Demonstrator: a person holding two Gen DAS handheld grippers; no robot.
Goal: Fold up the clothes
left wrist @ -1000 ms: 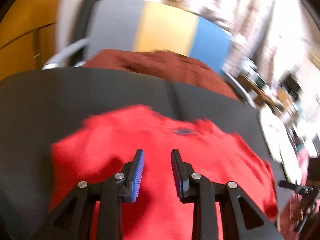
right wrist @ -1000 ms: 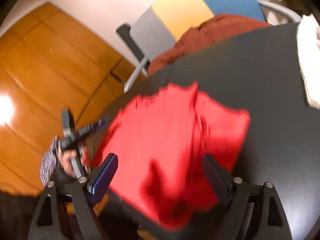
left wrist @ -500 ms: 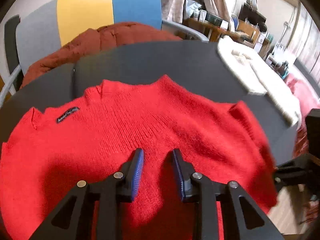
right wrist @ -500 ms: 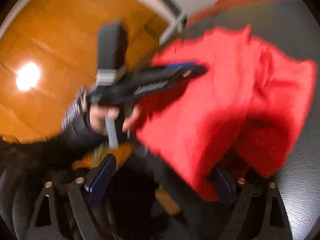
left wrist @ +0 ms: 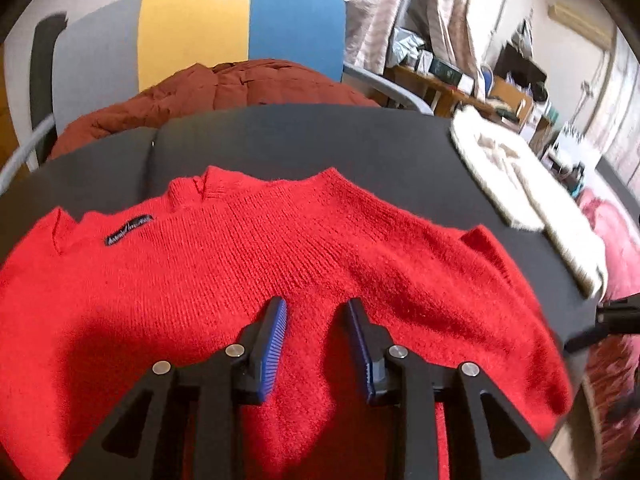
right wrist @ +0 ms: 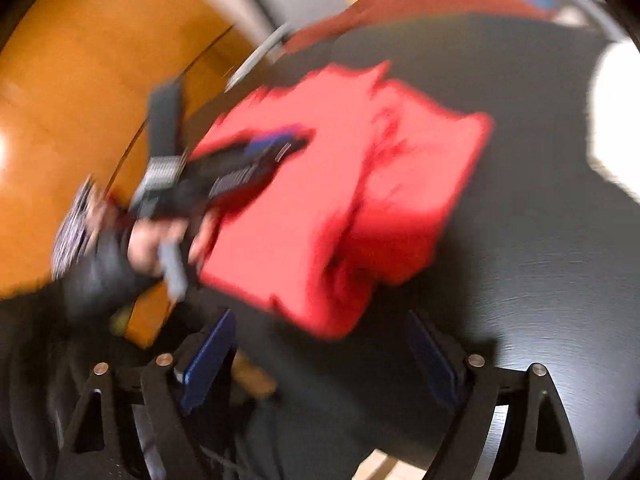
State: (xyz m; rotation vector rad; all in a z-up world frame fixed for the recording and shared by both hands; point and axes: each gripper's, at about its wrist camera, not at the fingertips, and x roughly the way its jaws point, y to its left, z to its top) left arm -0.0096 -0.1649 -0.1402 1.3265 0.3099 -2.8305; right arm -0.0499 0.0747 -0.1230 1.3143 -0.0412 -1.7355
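Observation:
A red knit sweater [left wrist: 280, 240] lies spread on the dark table [left wrist: 320, 144], its neck label [left wrist: 129, 230] at the left. My left gripper [left wrist: 316, 304] hovers over the sweater's middle with its blue pads [left wrist: 276, 332] apart and nothing pinched. In the blurred right wrist view, a hand [right wrist: 160, 236] holds the left gripper [right wrist: 296, 138] above the sweater [right wrist: 312, 200], which has one side folded over. My right gripper [right wrist: 320, 316] stands wide with its jaws closing slightly. The sweater's near corner shows between its fingertips, untouched by the pads.
A white knit garment [left wrist: 520, 184] lies at the table's right side. A rust-brown jacket [left wrist: 224, 88] is draped on a grey, yellow and blue chair [left wrist: 240, 20] behind the table. Pink cloth [left wrist: 616, 232] sits past the right edge. An orange wooden floor [right wrist: 80, 80] is at the left.
The left gripper swung across the sweater and has settled over its middle. The right gripper has drawn back, so the red edge that covered its right finger now lies clear of the pads.

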